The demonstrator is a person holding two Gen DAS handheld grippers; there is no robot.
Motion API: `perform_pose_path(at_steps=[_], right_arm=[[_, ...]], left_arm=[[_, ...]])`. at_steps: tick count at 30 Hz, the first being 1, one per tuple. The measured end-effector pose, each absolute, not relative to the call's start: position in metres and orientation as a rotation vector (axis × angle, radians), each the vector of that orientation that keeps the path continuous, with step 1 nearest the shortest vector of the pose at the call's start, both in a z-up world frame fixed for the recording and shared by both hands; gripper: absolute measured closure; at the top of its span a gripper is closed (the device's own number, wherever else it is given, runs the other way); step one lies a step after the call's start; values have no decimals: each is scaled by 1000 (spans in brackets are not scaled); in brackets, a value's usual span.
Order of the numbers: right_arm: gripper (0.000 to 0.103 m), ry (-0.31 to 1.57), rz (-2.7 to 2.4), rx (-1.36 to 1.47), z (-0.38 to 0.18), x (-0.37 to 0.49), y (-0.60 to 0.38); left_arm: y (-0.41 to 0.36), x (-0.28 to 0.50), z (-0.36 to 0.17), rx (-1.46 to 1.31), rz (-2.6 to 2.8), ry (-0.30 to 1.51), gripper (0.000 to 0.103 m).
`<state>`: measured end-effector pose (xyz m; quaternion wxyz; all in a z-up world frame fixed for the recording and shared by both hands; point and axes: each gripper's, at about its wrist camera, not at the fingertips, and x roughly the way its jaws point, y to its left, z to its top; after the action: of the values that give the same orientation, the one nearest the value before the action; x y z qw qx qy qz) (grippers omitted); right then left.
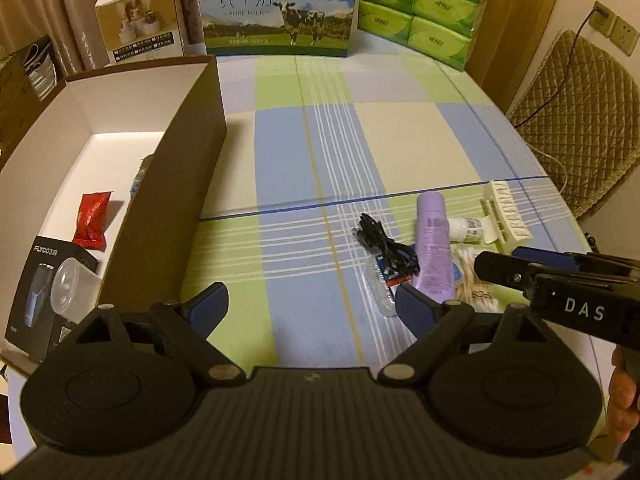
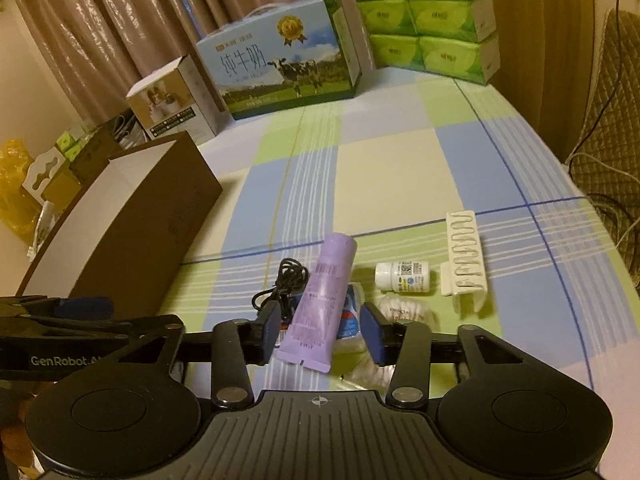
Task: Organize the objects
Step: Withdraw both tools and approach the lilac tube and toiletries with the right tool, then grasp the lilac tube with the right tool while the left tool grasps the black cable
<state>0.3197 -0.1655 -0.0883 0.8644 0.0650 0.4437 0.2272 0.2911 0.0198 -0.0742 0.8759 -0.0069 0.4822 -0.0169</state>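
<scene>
Right tongs (image 2: 322, 330) half-open, straddling lavender tube (image 2: 320, 308) on desk (image 2: 400, 168), ungripped; left tongs (image 1: 308, 304) wide, empty. Next: squeeze, lift into cardboard box (image 1: 188, 184) at left.

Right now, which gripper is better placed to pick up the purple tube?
Right. The right gripper has its jaws on either side of the purple tube; the left gripper hangs open over bare tablecloth.
</scene>
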Motion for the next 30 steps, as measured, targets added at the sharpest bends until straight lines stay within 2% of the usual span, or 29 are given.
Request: perform_pose_path(at_steps=[5, 25, 30], right_arm=[[68, 956, 468, 156, -102, 334, -159], [68, 988, 425, 81, -136, 365, -129], [74, 955, 453, 21, -138, 363, -125]], left_arm=[[23, 306, -85, -13, -27, 1029, 15], [32, 338, -106, -9, -31, 1074, 15], [30, 342, -107, -6, -33, 1075, 15]])
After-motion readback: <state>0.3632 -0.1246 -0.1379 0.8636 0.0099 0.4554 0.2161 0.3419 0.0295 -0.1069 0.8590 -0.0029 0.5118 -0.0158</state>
